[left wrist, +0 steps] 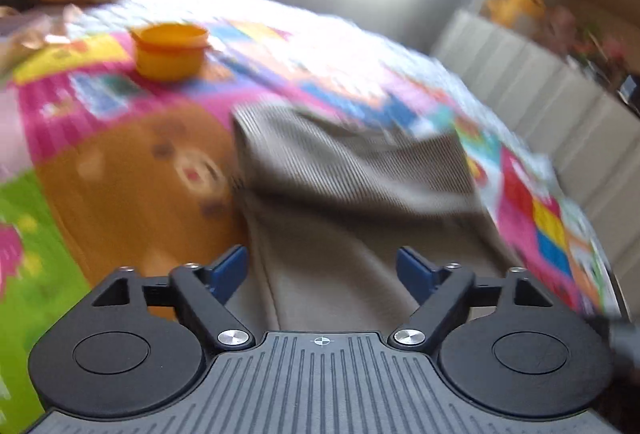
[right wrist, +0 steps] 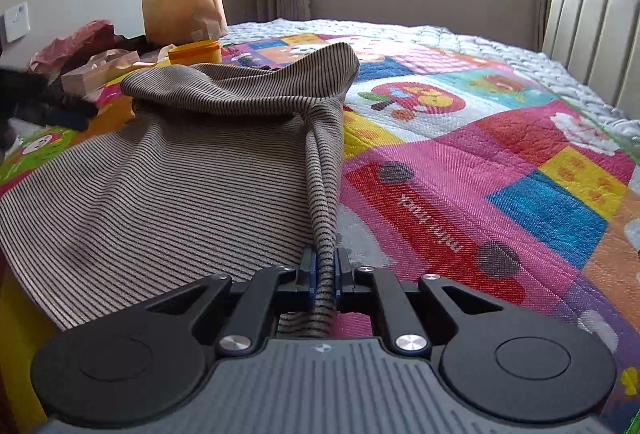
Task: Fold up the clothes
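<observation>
A grey-brown garment with thin dark stripes (right wrist: 192, 170) lies on a colourful patchwork quilt (right wrist: 500, 162) on a bed. My right gripper (right wrist: 325, 266) is shut on a bunched edge of the garment at its right side, and the cloth rises from the jaws toward a raised hump farther back. In the left wrist view the same garment (left wrist: 340, 186) is blurred by motion. My left gripper (left wrist: 322, 270) is open just above the garment's near part, with nothing between its blue pads.
A yellow-orange plastic tub (left wrist: 170, 50) stands on the quilt beyond the garment; it also shows in the right wrist view (right wrist: 195, 51). A brown paper bag (right wrist: 180, 4) and crumpled wrappers (right wrist: 76, 50) sit at the far left. A padded headboard (right wrist: 592, 46) is at the right.
</observation>
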A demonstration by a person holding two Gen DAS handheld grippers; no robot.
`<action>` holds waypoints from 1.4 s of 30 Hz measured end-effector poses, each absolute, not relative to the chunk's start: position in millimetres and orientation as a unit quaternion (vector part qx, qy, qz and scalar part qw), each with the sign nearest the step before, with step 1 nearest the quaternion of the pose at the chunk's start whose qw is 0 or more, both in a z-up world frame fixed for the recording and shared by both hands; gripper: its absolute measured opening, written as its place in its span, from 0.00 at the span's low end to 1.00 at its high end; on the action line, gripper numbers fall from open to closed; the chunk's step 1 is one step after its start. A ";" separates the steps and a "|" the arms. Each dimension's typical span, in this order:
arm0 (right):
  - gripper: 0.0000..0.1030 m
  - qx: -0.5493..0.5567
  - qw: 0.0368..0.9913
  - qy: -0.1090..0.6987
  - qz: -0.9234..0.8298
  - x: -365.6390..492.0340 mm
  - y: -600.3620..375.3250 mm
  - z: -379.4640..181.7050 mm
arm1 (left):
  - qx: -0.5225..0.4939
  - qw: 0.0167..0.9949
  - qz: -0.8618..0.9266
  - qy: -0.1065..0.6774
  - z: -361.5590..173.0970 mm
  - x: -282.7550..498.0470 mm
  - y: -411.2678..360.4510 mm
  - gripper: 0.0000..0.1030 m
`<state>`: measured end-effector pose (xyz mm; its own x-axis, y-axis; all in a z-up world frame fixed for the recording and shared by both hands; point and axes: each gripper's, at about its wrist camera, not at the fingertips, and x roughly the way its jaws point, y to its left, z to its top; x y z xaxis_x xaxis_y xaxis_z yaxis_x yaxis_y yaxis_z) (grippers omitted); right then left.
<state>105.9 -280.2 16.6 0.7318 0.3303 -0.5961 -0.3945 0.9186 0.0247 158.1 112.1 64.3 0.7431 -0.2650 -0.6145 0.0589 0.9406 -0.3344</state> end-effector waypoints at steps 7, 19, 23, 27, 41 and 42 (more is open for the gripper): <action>0.12 0.016 0.936 0.291 0.198 107.2 -293.2 13.1 | -0.131 0.919 -0.014 0.371 53.4 247.1 109.1 0.66; 0.81 -0.182 0.929 0.209 0.247 197.4 -211.1 90.0 | -0.024 0.959 -0.063 0.276 128.0 270.5 75.9 0.10; 0.56 -0.381 0.876 0.170 0.243 221.5 -139.7 40.5 | -0.024 0.968 -0.075 0.240 145.6 275.7 74.3 0.03; 0.15 -0.415 0.873 0.153 0.208 249.8 -121.7 31.1 | -0.028 0.973 -0.078 0.216 155.1 280.8 80.5 0.03; 0.62 0.049 0.902 0.322 0.282 258.2 -215.8 73.6 | -0.234 0.895 -0.136 0.355 60.7 250.3 137.9 0.54; 0.62 0.097 0.897 0.328 0.279 263.0 -222.3 73.0 | -0.229 0.897 -0.132 0.355 60.1 251.2 135.8 0.54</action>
<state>263.0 -222.3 73.0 0.6293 0.5636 -0.5350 -0.4366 0.8260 0.3565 251.2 135.8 60.1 0.7135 -0.3995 -0.5756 0.0747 0.8602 -0.5045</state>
